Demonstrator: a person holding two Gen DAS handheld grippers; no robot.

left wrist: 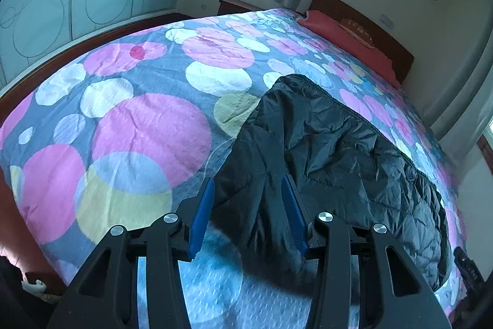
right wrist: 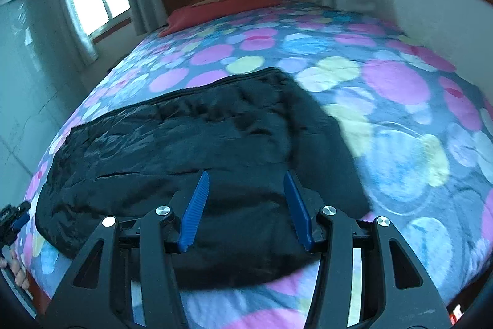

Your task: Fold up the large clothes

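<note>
No words or labels can be read anywhere.

The black puffy quilted jacket (left wrist: 339,150) lies folded into a long flat shape on the soft bedspread with pink, white and yellow circles (left wrist: 148,119). The jacket is shiny and crinkly, with stitched squares and a zipper line along its far edge. It sits near the foot edge of the bedspread, and lots of bare bedspread spreads beyond the jacket toward the red pillow (left wrist: 348,42) by the brown wooden headboard (left wrist: 363,20).

The left gripper (left wrist: 248,184) hangs over one end of the jacket. Its blue ridged fingers (left wrist: 205,205) stand apart, with nothing pinched between them.

The right gripper (right wrist: 246,178) hangs over the other end of the jacket. Its blue fingers (right wrist: 197,199) are apart too, holding nothing.
</note>
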